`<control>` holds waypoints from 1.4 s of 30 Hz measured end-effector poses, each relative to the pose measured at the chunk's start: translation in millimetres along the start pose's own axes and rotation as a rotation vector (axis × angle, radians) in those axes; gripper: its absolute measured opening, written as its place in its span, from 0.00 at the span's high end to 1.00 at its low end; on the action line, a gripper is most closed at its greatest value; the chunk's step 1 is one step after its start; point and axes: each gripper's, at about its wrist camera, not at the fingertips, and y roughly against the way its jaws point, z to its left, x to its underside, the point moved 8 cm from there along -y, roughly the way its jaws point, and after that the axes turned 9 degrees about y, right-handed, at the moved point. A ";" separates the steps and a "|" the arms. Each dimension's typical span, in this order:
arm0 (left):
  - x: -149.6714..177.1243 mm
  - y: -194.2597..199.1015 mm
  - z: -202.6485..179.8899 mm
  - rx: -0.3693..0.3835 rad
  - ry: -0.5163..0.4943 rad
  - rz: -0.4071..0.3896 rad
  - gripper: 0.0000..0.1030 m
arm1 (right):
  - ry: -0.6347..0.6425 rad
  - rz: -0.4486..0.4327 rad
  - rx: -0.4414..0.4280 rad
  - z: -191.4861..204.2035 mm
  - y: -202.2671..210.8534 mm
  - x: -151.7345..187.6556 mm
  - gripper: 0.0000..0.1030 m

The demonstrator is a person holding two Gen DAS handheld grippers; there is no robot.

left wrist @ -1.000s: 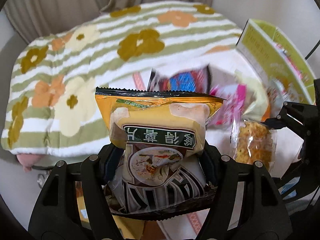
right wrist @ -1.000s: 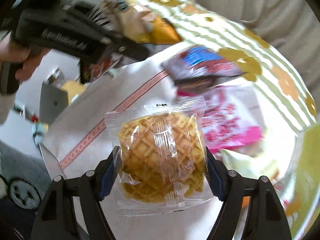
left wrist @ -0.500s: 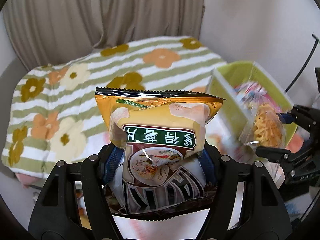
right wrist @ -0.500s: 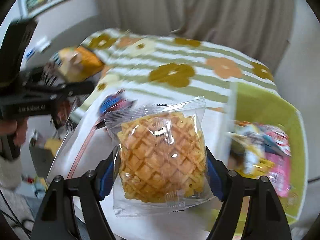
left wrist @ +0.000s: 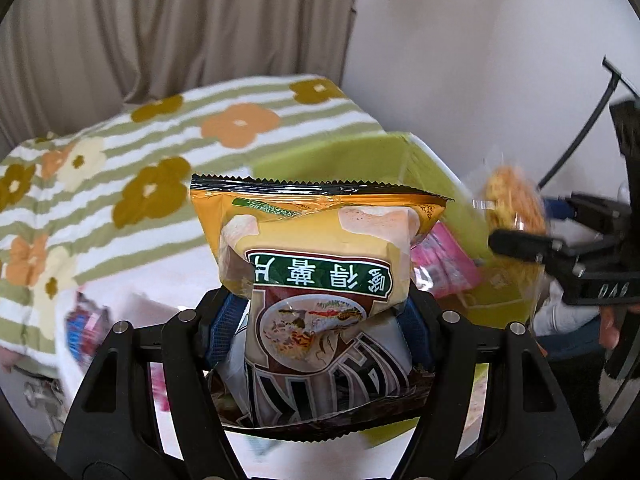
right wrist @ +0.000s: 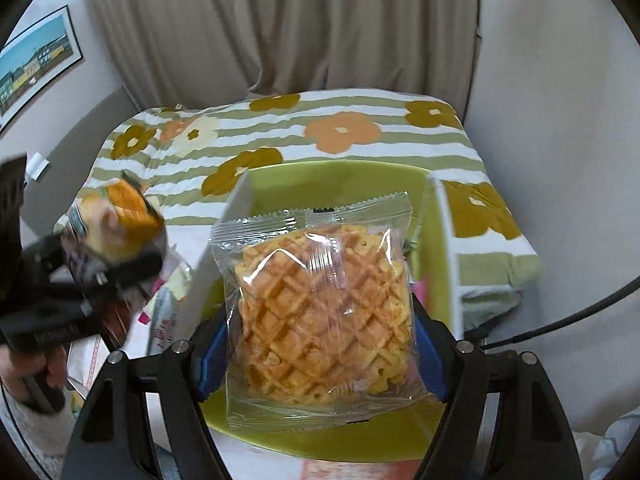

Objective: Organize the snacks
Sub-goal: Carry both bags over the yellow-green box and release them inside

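My left gripper (left wrist: 320,320) was clamped on an orange chip bag (left wrist: 320,264), held up beside the green bin (left wrist: 436,184). My right gripper (right wrist: 320,344) squeezed the clear-wrapped waffle cracker (right wrist: 320,308) right over that bin's open mouth. Behind both lay the flowered striped blanket (right wrist: 360,136) and beige curtain (right wrist: 280,28).

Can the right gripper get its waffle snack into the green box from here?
Probably yes. The right gripper holds the waffle pack just above the green box, whose top is open, with nothing in between.
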 end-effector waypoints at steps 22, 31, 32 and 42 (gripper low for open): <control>47.1 -31.8 -22.7 -0.024 -0.015 0.119 0.02 | -0.128 0.008 -0.092 -35.0 -8.9 39.6 0.29; 42.3 -5.0 -3.1 -0.037 0.041 0.065 0.02 | -0.143 0.025 -0.100 -28.1 -24.4 42.6 0.28; 42.7 -3.9 -2.2 -0.041 0.042 0.063 0.02 | -0.145 0.026 -0.101 -27.2 -25.8 42.7 0.27; 53.3 22.9 18.9 -0.058 0.084 0.028 0.02 | -0.119 -0.081 -0.028 -26.1 -8.2 41.7 0.00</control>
